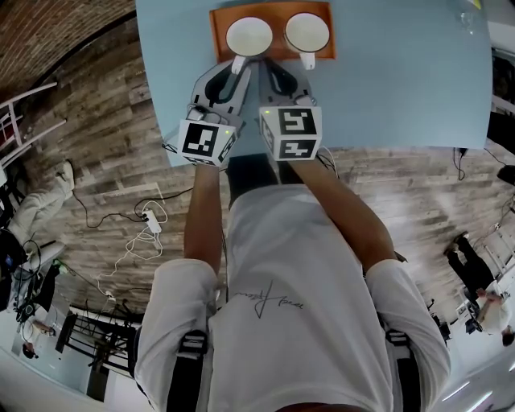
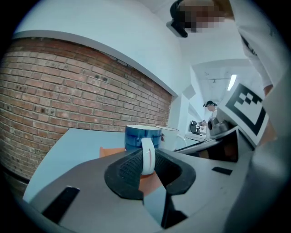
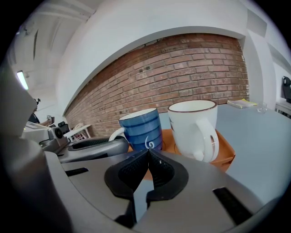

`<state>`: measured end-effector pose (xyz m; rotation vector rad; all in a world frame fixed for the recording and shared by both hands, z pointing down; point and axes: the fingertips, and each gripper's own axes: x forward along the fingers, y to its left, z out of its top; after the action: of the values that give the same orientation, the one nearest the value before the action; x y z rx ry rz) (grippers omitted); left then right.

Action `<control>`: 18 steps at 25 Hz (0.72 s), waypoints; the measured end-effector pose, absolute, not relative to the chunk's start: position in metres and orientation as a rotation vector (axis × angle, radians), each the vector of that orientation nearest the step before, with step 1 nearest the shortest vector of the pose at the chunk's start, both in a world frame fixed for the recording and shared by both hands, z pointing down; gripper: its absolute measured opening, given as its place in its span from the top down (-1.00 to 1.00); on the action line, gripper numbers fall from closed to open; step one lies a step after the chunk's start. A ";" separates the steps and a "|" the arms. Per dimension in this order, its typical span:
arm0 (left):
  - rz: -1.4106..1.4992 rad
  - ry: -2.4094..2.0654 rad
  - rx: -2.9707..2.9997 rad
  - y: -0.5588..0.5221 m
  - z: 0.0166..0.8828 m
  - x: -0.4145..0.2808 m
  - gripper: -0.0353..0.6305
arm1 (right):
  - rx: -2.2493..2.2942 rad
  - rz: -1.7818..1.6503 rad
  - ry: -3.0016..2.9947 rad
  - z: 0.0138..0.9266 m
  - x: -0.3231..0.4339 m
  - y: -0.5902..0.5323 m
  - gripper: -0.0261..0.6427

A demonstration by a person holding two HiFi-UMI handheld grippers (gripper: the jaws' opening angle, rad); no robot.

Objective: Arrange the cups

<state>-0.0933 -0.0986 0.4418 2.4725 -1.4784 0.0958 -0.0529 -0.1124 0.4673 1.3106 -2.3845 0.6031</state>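
The left gripper [image 2: 148, 160] has its ribbed black fingers [image 2: 128, 172] closed on the white loop handle [image 2: 148, 152] of the blue-banded cup [image 2: 143, 135]. This cup stands in the orange tray [image 3: 226, 157] at 12 o'clock on the pale blue bench [image 1: 402, 88]. At the cup's 3 o'clock stands a brown-rimmed white cup [image 3: 193, 125], seemingly glazed ceramic. The right gripper [image 3: 148, 157] has its fingers pressed together, holding nothing.

Two cups stand on the tray: one blue cup [image 3: 142, 129] at its nine o'clock side, one white cup [image 3: 193, 127] at three o'clock. One orange tray [image 1: 272, 11] sits at twelve o'clock on the one light-blue table [image 1: 402, 80]. Two grippers: a left gripper [image 2: 146, 160] and a right gripper [image 3: 148, 172]. One clear glass [image 1: 467, 21] is at the table's two o'clock corner. One power strip [image 1: 151, 219] lies on the floor at eight o'clock.
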 end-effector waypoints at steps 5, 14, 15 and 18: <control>0.083 -1.540 2.429 -0.101 0.445 -0.092 0.70 | 1.296 0.615 -2.390 0.469 -0.049 -0.110 0.86; 0.000 -1.600 2.365 -0.101 0.444 -0.099 0.64 | 1.251 0.605 -2.419 0.466 -0.041 -0.100 0.86; -0.006 -1.606 2.361 -0.101 0.443 -0.100 0.61 | 1.244 0.604 -2.422 0.466 -0.041 -0.098 0.86; -0.006 -1.612 2.359 -0.100 0.443 -0.101 0.59 | 1.230 0.608 -2.428 0.468 -0.040 -0.094 0.86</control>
<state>-0.1012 -0.1002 0.4434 2.3595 -1.6118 -0.0056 -0.0399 -0.0942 0.4677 1.2304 -2.4284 0.6085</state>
